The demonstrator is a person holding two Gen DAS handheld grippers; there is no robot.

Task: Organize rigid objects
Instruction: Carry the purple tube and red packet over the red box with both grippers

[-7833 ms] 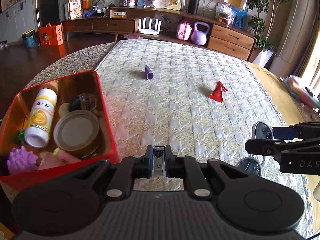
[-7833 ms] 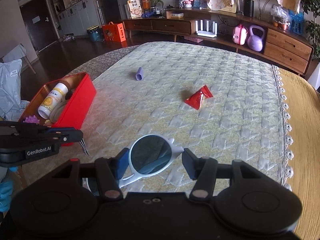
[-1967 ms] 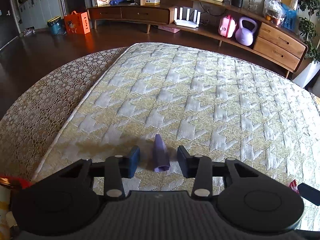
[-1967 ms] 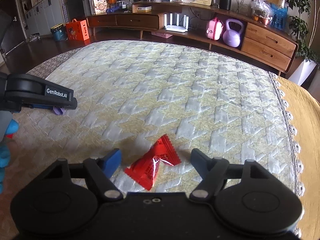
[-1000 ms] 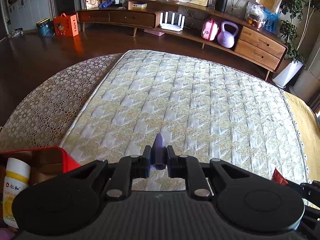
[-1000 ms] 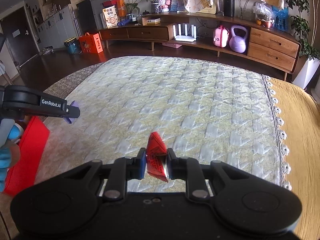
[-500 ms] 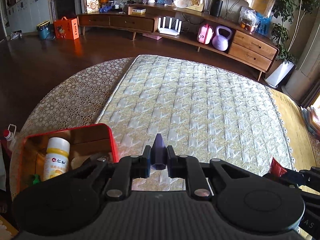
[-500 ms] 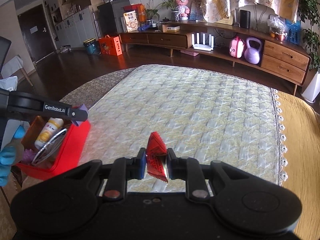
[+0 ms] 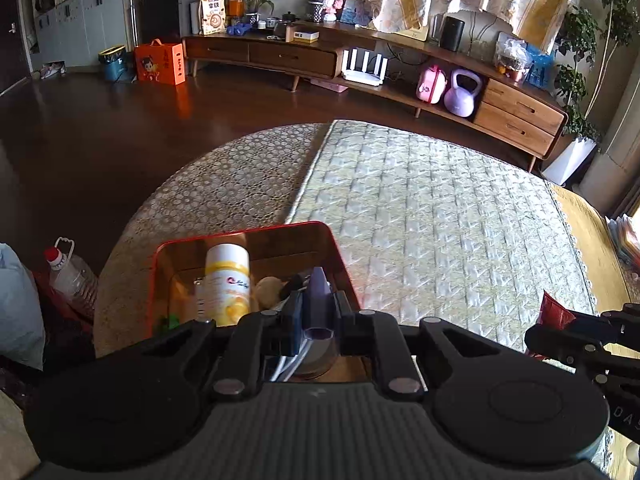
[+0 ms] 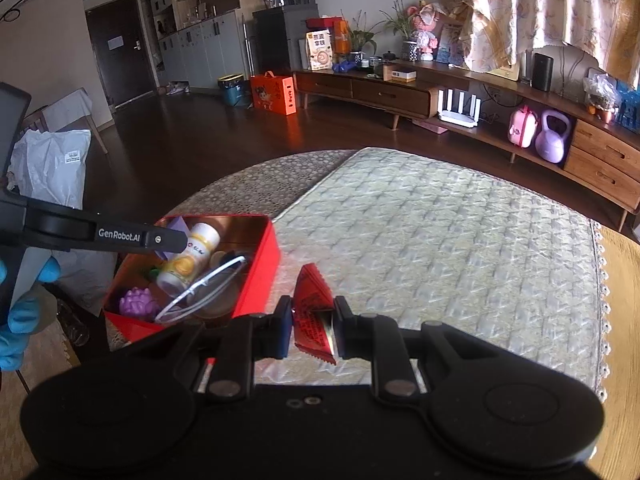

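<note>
Quilted mattress [image 9: 440, 216]; dark wooden floor [image 9: 80, 128].

Round surface [image 9: 580, 240] draped in brownish lace cloth [image 9: 224, 196], overlaid by pale quilted cream-and-yellow cover [image 10: 440, 240] with scalloped trim along right edge. Red tin box [image 10: 260, 272] standing at left edge on lace, just beside quilted cover's border. Rest of quilted cover bare, yellowish wood showing at right.
</note>
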